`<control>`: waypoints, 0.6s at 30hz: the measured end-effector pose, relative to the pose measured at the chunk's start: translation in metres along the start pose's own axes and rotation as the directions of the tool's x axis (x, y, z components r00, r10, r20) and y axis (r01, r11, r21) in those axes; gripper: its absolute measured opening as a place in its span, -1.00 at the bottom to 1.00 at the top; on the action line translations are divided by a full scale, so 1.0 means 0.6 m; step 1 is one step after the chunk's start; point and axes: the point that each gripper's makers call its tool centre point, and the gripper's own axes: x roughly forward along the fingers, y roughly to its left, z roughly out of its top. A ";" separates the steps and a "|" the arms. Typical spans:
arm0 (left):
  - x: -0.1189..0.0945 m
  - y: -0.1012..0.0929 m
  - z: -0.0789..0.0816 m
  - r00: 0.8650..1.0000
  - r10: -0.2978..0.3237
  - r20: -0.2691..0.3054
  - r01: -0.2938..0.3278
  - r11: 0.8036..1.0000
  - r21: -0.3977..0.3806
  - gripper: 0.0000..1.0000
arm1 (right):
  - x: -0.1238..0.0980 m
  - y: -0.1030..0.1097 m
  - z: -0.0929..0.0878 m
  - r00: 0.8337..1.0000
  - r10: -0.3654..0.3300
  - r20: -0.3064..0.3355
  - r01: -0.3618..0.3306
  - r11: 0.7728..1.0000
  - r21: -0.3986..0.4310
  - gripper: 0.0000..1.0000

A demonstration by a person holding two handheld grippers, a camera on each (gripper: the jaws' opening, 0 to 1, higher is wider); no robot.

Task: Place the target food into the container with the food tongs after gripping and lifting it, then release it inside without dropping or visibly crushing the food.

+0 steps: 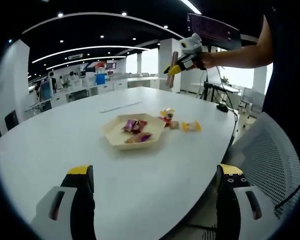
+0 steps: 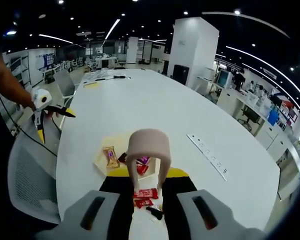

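On the white office table (image 1: 65,145), wrapped snacks (image 1: 182,125) lie just beside the tray (image 1: 115,136); the right gripper (image 2: 147,187) hangs above them clamping the tongs (image 2: 148,150), tips parted, empty.

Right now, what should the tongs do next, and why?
Probably lower the right tool with its tongs toward the wrapped snacks beside the tray. The tongs hold nothing and hang above the table, so no snack is gripped yet.

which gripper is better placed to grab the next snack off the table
Right. The right gripper already holds the tongs, which hang above the red snack packets beside the tray. The left gripper has its jaws wide apart with nothing between them, set back from the tray.
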 end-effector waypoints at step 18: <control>-0.001 -0.001 0.000 1.000 0.004 -0.005 -0.004 1.000 0.007 0.95 | -0.038 -0.001 -0.008 1.000 -0.029 0.010 0.029 0.999 0.018 -0.61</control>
